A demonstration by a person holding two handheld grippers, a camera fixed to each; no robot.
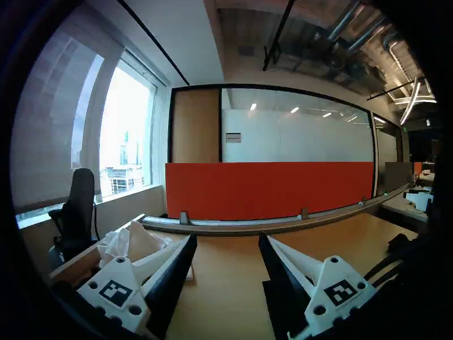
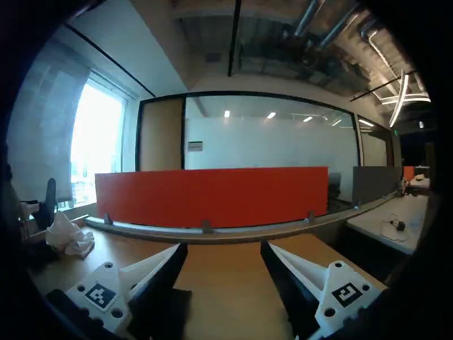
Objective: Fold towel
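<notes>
Wooden desk with a light brown top, pretty bare in the middle. Along its far edge runs a low orange-red divider panel on a grey rail, and behind that there's a big glass wall with ceiling lights reflecting in it. Bright window off to one side, a black office chair parked in front of it, and exposed pipes and ducts up on the ceiling. The right gripper view also catches a 2nd, whiter desk off to the side with a small cable on it.

The towel is a crumpled whitish-cream heap, not folded at all, sitting at the window end of the desk near the chair. In the left gripper view it sits just past 1 finger and is partly hidden by it. In the right gripper view it's farther off, well apart from both fingers.

The left hand-held gripper is spread wide with just bare desk between its 2 fingers. Same for the right hand-held gripper: wide apart, holding nothing.

Can't make out any real container in either view.
</notes>
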